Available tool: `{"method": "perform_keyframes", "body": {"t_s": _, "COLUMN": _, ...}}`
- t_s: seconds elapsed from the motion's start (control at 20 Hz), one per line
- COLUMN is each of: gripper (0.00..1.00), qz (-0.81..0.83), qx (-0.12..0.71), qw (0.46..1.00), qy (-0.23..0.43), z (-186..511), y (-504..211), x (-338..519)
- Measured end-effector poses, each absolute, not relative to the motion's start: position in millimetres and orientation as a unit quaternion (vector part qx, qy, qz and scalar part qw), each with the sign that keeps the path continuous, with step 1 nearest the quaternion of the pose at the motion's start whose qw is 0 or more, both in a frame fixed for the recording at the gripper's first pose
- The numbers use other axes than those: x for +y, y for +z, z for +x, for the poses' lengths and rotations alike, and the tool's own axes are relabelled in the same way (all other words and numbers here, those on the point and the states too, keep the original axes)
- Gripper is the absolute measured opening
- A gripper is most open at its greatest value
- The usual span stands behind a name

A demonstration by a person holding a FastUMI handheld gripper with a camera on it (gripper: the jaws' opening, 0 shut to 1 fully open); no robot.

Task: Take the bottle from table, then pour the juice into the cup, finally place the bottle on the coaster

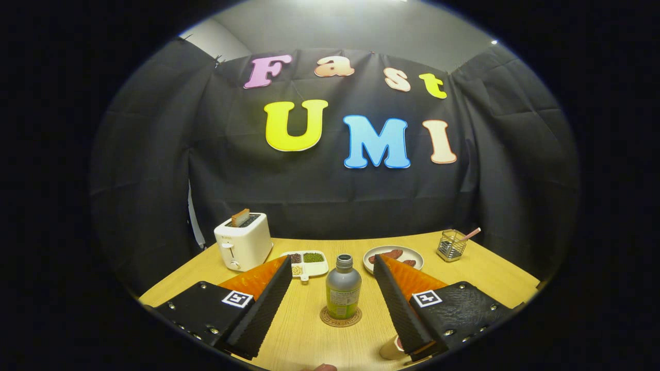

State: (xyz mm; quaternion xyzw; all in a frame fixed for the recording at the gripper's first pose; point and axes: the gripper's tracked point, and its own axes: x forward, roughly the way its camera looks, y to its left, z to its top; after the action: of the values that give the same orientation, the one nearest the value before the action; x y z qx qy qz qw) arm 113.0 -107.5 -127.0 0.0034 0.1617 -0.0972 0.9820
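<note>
A small grey bottle (343, 288) with a green label and no cap stands upright on a round cork coaster (341, 317) on the wooden table (495, 278). My gripper (332, 265) is open, its two fingers spread wide to either side of the bottle without touching it. The bottle stands between them, a little ahead. Part of a cup (393, 349) shows beneath the right finger (394, 301), mostly hidden by it.
At the back left stands a white toaster (243, 242) with a slice of bread in it. A white divided dish (307, 263) of beans, a plate (393, 256) with sausages and a clear holder (451, 244) with a straw line the back of the table.
</note>
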Motion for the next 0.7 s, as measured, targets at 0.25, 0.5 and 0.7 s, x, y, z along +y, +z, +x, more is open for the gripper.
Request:
{"method": "perform_keyframes", "body": {"t_s": 0.25, "gripper": 0.97, "qz": 0.006, "qx": 0.136, "qw": 0.987, "qy": -0.087, "z": 90, "y": -89, "x": -94}}
{"method": "perform_keyframes", "body": {"t_s": 0.5, "gripper": 0.97, "qz": 0.009, "qx": 0.125, "qw": 0.989, "qy": -0.077, "z": 69, "y": -69, "x": -85}}
{"method": "perform_keyframes", "body": {"t_s": 0.7, "gripper": 0.97, "qz": 0.013, "qx": 0.119, "qw": 0.990, "qy": -0.068, "z": 51, "y": -62, "x": -76}}
